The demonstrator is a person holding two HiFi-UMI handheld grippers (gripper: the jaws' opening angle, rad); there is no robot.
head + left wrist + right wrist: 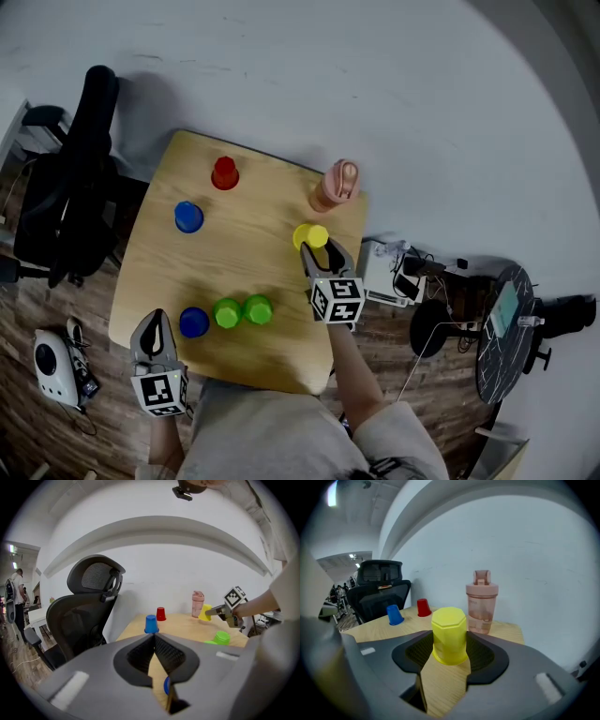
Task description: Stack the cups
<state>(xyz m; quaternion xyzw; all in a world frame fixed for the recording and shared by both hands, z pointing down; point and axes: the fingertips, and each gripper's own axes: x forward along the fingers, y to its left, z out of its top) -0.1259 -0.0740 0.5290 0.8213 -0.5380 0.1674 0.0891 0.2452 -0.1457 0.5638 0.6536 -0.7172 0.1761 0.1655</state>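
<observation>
An upturned yellow cup (449, 634) sits between the jaws of my right gripper (449, 645), whose pads press on both its sides. From the head view this gripper (317, 247) holds the yellow cup (311, 235) near the table's right edge, just in front of the pink bottle (336, 185). Two green cups (242, 311) and a blue cup (194, 322) stand upturned in a row near the front edge. Another blue cup (188, 217) and a red cup (224, 173) stand further back on the left. My left gripper (155, 324) is shut and empty at the front left corner, beside the near blue cup.
The wooden table (244, 258) stands against a white wall. A black office chair (75, 187) is at its left. On the floor at the right are cables and a round black stand (506, 328); a white device (56, 361) lies at the left.
</observation>
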